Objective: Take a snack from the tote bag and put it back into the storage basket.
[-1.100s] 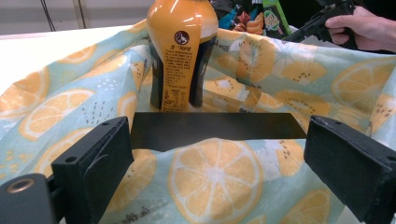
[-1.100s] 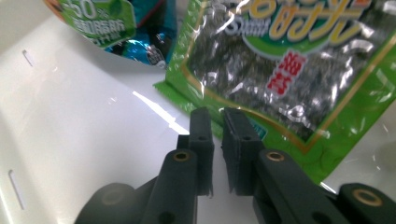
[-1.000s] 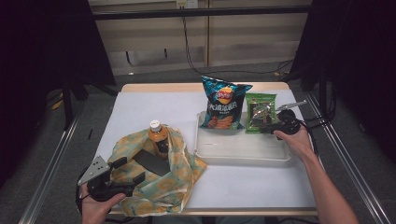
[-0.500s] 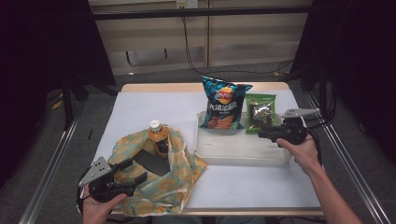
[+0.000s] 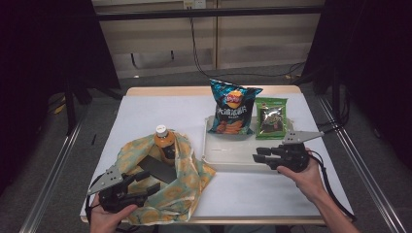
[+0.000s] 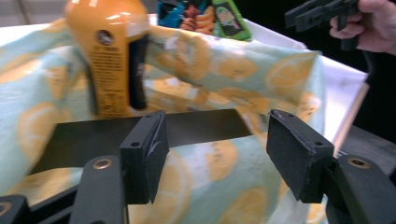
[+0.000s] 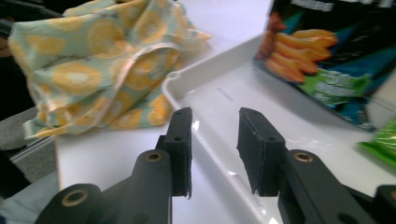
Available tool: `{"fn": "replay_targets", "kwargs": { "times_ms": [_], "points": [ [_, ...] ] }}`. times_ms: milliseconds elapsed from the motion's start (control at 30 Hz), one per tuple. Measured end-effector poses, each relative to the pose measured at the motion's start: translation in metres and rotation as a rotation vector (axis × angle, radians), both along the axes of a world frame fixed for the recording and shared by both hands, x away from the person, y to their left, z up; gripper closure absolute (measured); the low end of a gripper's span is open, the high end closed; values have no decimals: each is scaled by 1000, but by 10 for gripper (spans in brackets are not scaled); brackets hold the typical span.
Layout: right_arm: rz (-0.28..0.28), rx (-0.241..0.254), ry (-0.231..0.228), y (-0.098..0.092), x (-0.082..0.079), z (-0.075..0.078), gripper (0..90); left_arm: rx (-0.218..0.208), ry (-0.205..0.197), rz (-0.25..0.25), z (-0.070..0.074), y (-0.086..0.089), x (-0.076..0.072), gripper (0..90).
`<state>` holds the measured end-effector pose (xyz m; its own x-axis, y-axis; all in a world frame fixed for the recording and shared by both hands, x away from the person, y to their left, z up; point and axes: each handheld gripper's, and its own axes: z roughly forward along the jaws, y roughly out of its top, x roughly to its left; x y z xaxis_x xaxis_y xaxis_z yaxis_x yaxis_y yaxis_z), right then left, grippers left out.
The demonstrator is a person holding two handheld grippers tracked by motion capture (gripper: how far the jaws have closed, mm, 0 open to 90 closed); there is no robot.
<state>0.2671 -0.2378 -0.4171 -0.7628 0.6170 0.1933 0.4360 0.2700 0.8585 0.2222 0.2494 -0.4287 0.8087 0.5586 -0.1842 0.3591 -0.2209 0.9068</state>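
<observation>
A white-topped table (image 5: 160,114) with a pale wooden far edge stands in a dark room before beige wall panels. The left gripper (image 5: 141,183), jaws spread wide, sits at the lemon-print fabric bag (image 5: 187,182), an orange juice bottle (image 5: 164,144) at its 1 o'clock. The right gripper (image 5: 259,155), jaws apart, seems to straddle the near rim of the shallow white plastic tray (image 5: 228,154); blue chip bag (image 5: 231,107) at its 11 o'clock.

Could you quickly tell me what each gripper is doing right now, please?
Left gripper: open, holding nothing, over the lemon-print cloth.
Right gripper: open, empty, over the white tray.
</observation>
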Motion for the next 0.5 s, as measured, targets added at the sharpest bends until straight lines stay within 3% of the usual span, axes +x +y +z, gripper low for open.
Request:
{"fn": "replay_targets", "kwargs": {
  "times_ms": [167, 267, 500],
  "points": [
    [46, 0, -18, 18, -20, 2, 656, -5, 5, -36, 2, -6, -3, 435],
    [70, 28, -22, 33, -28, 1, 638, -9, 12, -52, 2, -11, -3, 453],
    [134, 40, -23, 75, -23, -2, 565, 15, 9, -89, 2, -23, -6, 429]
  ]
}}
